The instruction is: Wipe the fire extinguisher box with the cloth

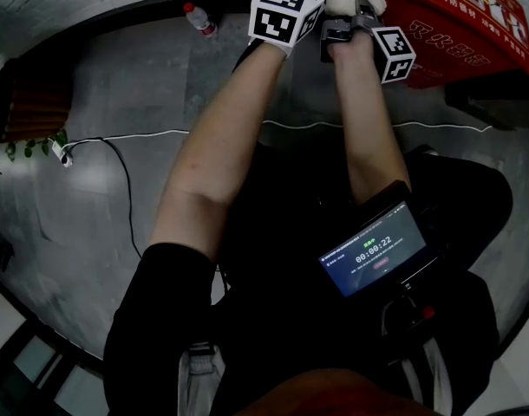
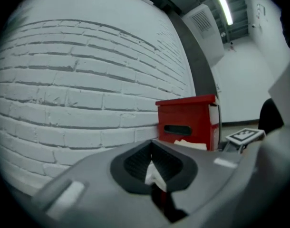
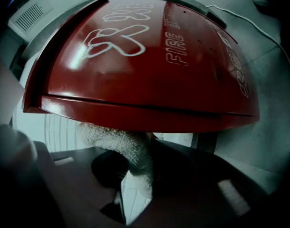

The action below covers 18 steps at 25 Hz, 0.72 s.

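Box: red metal fire extinguisher box (image 3: 149,56) with white lettering, upper right of the head view; fills the upper half of the right gripper view, lid face towards the camera
Cloth: white nubby terry cloth (image 3: 119,146), lower centre of the right gripper view, rising from the jaws to touch the lower front edge of the box left of centre
Right gripper: right gripper (image 3: 130,186) clamped on the cloth's lower end, jaws closed over it
Step (judgement): wiping the front edge; contact is a narrow bunched fold
Technique (judgement): press the fold flat on the metal, draw it along the edge in one line, then overlap passes up over the lettered face; hold the jaws off the paint so that only cloth rubs
Risk (judgement): a loose fold may slip off the lip
Left gripper: left gripper (image 2: 153,174) jaws together, holding nothing; aimed at the box's slotted side, lower centre of its view
Arms: left forearm (image 1: 221,137) and right forearm (image 1: 364,120) both stretched up-frame, close together, wrists at the top edge
Surroundings: white brick wall (image 2: 88,80); clear bottle (image 1: 199,17), top of head view
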{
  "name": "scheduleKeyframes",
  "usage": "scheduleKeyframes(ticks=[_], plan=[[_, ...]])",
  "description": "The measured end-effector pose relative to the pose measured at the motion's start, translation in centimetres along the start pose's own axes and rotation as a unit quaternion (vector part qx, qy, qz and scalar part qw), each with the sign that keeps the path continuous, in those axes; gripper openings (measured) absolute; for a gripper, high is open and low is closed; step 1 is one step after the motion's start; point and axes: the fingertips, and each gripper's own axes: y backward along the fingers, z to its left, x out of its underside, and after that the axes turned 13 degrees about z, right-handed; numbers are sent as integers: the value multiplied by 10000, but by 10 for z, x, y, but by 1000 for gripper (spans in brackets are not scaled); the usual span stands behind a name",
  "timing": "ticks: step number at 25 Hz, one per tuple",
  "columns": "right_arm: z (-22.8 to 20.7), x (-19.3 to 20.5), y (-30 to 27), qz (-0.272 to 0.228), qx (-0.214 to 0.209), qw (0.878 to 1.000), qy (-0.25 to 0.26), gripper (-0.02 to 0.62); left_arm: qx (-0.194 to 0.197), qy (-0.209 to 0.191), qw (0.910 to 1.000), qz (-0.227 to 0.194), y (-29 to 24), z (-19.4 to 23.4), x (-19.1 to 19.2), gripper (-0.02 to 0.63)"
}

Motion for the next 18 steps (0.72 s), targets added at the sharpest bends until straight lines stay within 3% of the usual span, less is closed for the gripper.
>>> scheduleKeyframes(ticks=[6,11,18], plan=[[-43,11,-4,53,120,9992,-371,97,63,279,9990,333,-18,0,31,3],[-88,15,-15,130,110,9963,-844,97,210,19,9975,680,-40,-16,59,3],[-135,27,-11,134,403,9934,-1065,97,211,5,9951,965,-47,-17,83,3]])
